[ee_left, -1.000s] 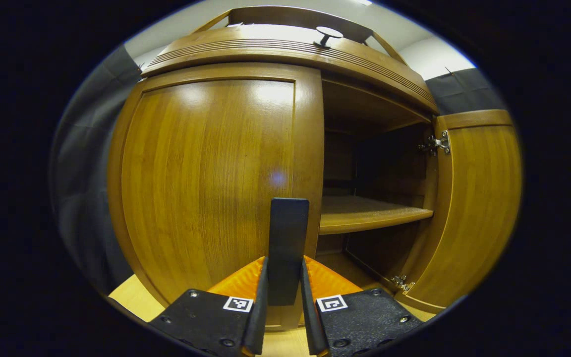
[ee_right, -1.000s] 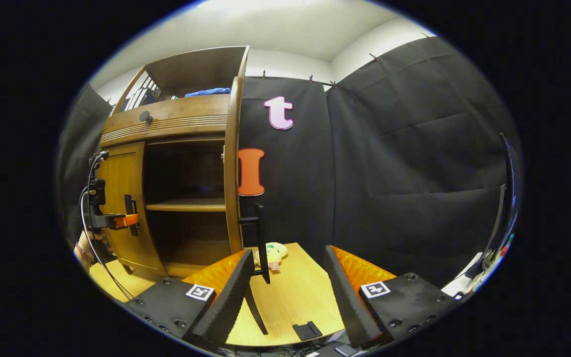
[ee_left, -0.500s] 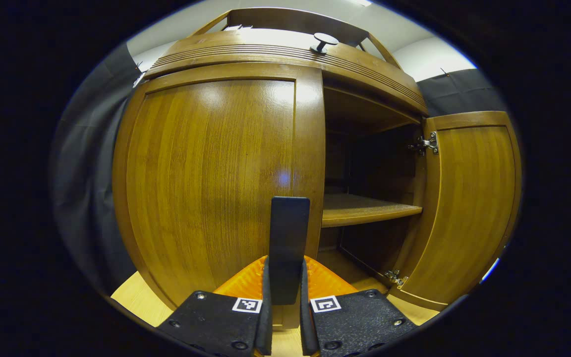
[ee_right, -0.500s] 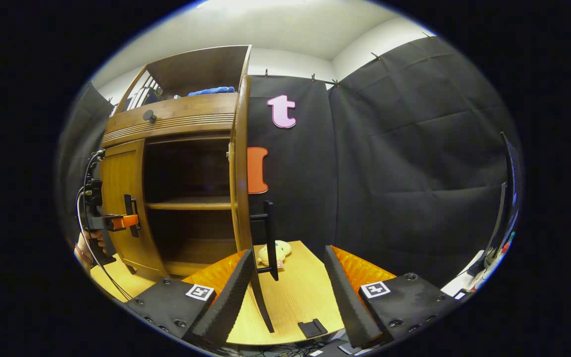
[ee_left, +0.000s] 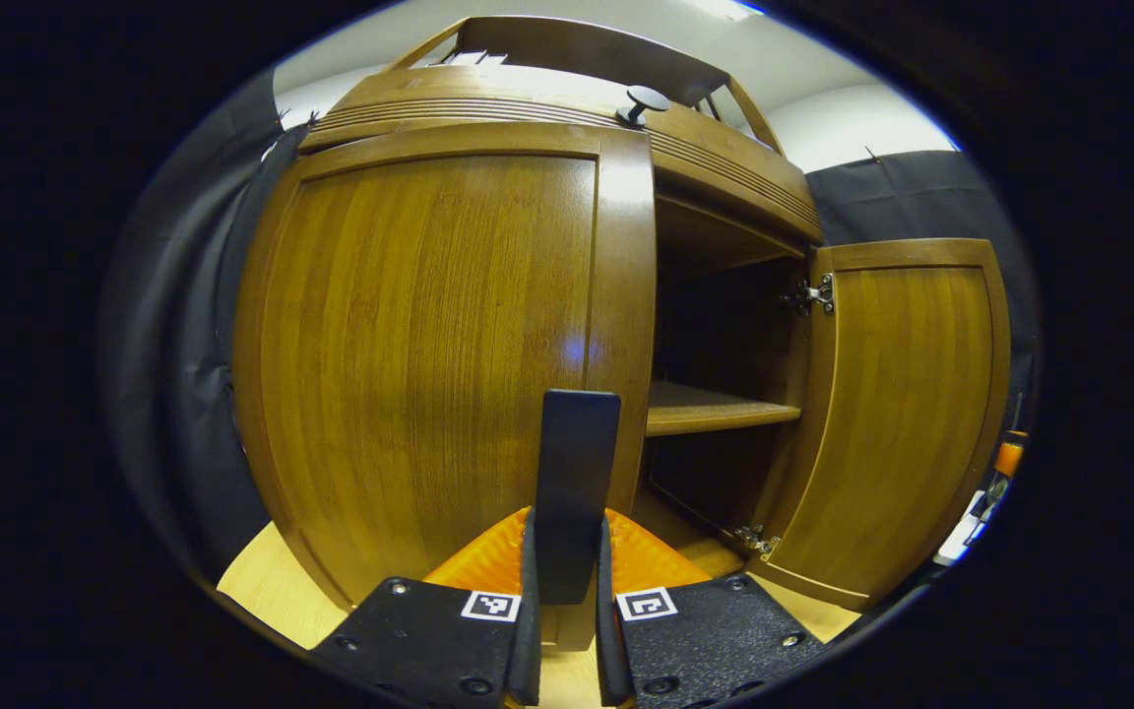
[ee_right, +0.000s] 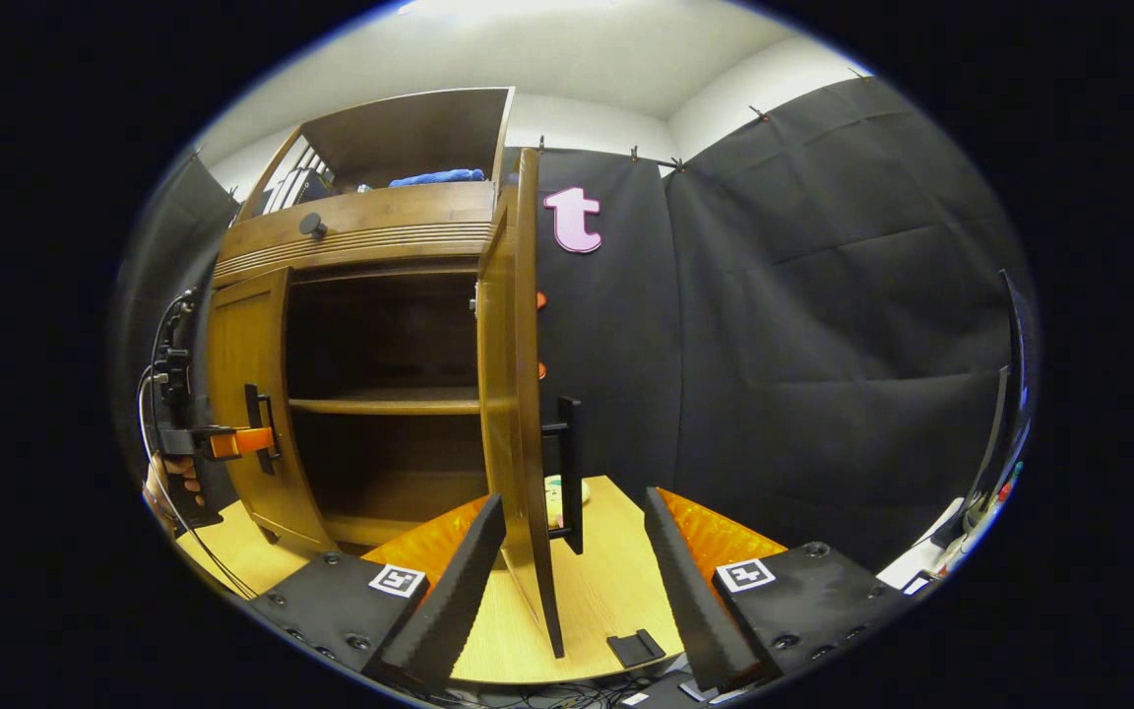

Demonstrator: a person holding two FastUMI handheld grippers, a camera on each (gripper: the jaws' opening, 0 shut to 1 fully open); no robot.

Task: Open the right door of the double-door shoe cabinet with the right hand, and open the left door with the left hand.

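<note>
The left gripper (ee_left: 564, 551) is clenched on the dark bar handle (ee_left: 575, 483) of the shoe cabinet's left door (ee_left: 429, 364), both fingers pressing the bar from either side; in the left gripper view the door's free edge stands slightly proud of the cabinet front, beside the dark opening. The right door (ee_left: 897, 414) is swung wide on its metal hinges (ee_left: 816, 293), its inner face showing at the right of the cabinet, and a wooden shelf (ee_left: 710, 408) crosses the bare interior. A round knob (ee_left: 646, 99) sits on the ribbed drawer front above both doors. In the right gripper view the right gripper (ee_right: 575, 566) is released, its fingers spread apart with the right door's edge and its own dark bar handle (ee_right: 570, 473) rising between them, neither finger visibly touching it. That same view catches the left gripper at the cabinet's left side, held by a hand (ee_right: 171, 481) on the left door's handle. The cabinet stands on a light wooden table (ee_right: 597, 601); a small pale plush toy (ee_right: 555, 489) lies near its far edge, and a blue cloth (ee_right: 437, 178) rests on the cabinet's open top shelf.
</note>
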